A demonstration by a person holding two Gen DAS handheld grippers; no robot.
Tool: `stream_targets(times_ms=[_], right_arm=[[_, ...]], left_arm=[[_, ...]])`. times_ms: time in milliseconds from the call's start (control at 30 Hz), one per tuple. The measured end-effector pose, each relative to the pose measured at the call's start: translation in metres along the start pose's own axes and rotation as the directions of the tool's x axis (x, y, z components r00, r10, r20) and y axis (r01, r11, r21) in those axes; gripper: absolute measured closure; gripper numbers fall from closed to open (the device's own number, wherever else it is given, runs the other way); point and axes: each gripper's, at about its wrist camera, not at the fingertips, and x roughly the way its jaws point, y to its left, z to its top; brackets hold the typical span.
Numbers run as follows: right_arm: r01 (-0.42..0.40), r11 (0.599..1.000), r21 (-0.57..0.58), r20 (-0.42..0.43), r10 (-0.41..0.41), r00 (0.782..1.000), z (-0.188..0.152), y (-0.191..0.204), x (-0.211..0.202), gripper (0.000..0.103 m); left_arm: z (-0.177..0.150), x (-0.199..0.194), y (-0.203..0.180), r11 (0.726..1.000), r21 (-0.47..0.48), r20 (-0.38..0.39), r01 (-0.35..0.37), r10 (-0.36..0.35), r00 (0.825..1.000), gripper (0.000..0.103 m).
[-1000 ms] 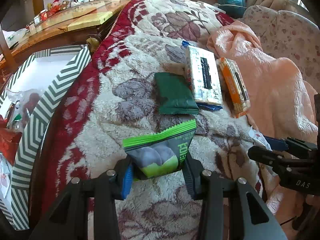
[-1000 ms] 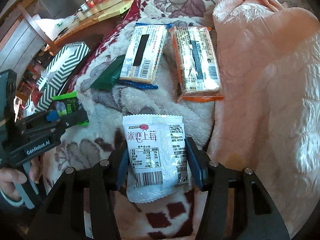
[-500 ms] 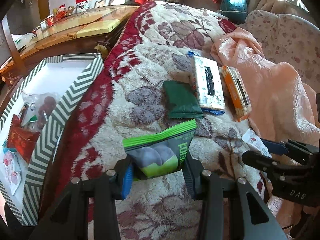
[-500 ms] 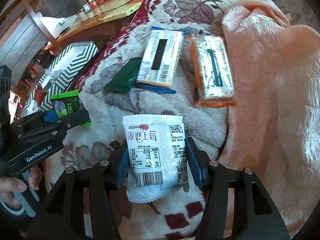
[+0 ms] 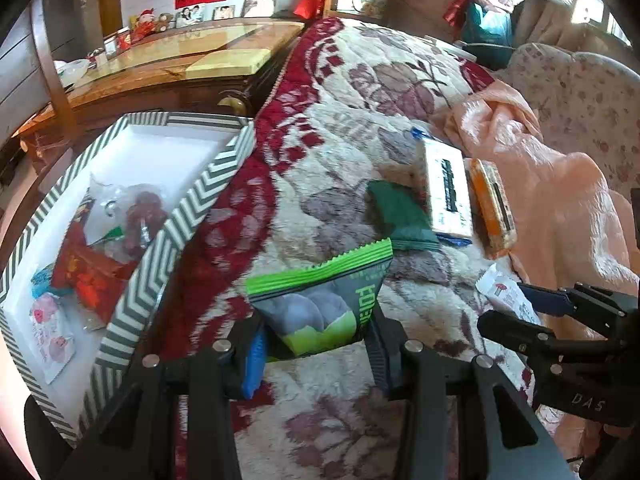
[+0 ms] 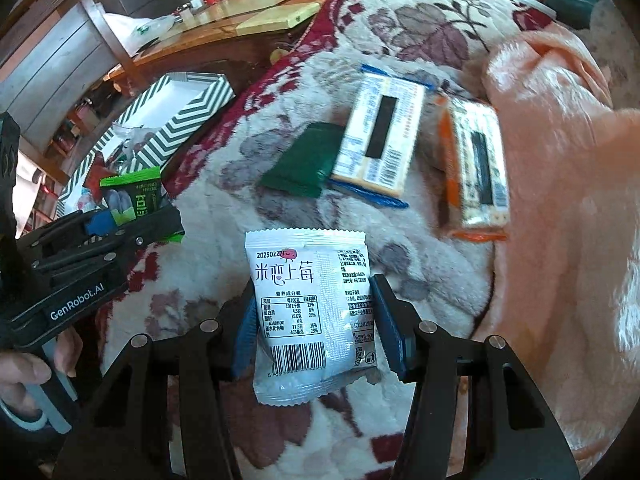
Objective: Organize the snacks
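Note:
My left gripper (image 5: 316, 344) is shut on a green snack packet (image 5: 320, 300) and holds it above the floral blanket (image 5: 348, 128), right of the striped box (image 5: 168, 240). My right gripper (image 6: 316, 332) is shut on a white strawberry snack packet (image 6: 308, 304). The left gripper also shows in the right wrist view (image 6: 124, 220), and the right gripper in the left wrist view (image 5: 516, 308). A dark green packet (image 6: 304, 164), a white-and-blue cracker pack (image 6: 380, 136) and an orange cracker pack (image 6: 476, 168) lie on the blanket.
The striped box holds red, clear and pink snack packets (image 5: 92, 272). A wooden glass-topped table (image 5: 180, 64) stands behind it. A pink blanket (image 5: 560, 184) is bunched up at the right, and a floral cushion (image 5: 580, 92) lies beyond it.
Both grippers have moved left toward the striped box with their packets held. The box now fills more of the left wrist view.

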Motion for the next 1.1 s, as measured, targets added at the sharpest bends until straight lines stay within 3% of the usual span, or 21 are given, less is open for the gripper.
stream_targets(times_ms=[567,1100], right_arm=[[-0.038,0.992,-0.117,-0.001,0.038,0.999,0.039,0.058,0.009,0.051],[-0.087,0.966,-0.242,-0.028,0.082,0.996,0.07,0.128,0.029,0.051]], left_arm=[[-0.002,-0.014,0.054,0.994,-0.089,0.025,-0.061,0.064,0.998,0.058],[0.003,-0.028,0.117,0.971,-0.187,0.044,-0.147,0.157,0.987,0.058]])
